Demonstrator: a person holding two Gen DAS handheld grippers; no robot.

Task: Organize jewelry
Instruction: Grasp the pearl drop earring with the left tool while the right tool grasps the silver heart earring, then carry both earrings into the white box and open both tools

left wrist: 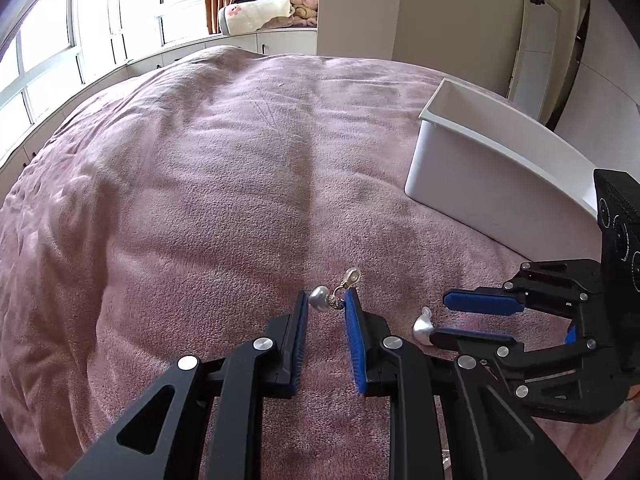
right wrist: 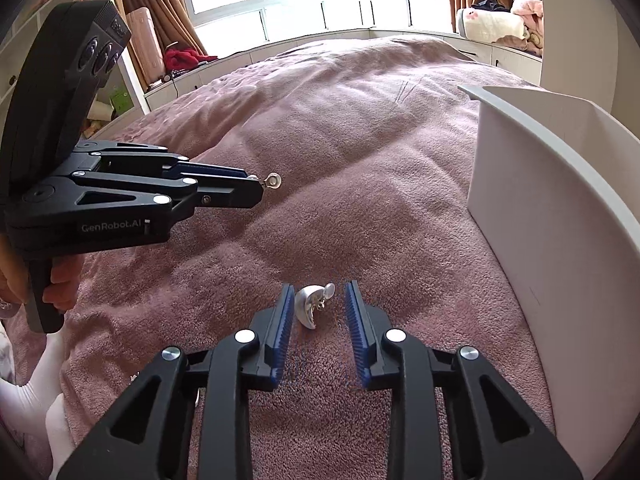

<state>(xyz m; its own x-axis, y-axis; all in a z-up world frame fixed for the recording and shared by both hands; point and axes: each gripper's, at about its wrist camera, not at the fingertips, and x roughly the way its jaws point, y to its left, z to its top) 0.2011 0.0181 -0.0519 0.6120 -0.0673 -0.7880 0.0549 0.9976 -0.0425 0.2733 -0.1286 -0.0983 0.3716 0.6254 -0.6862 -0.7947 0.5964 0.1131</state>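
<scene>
A pearl earring with a gold clasp (left wrist: 334,294) lies between the tips of my left gripper (left wrist: 327,304), whose jaws stand apart around it; its clasp end (right wrist: 273,179) shows past the left fingertips in the right wrist view. A second silver-pearl earring (right wrist: 311,306) lies on the pink blanket between the open jaws of my right gripper (right wrist: 318,300); it also shows in the left wrist view (left wrist: 423,325) at the right gripper's fingertips (left wrist: 452,338). Neither earring is lifted.
A white plastic bin (left wrist: 480,160) stands on the bed to the right, close to the right gripper (right wrist: 540,200). The pink blanket (left wrist: 200,200) stretches away toward windows and a window seat with folded bedding (left wrist: 280,4).
</scene>
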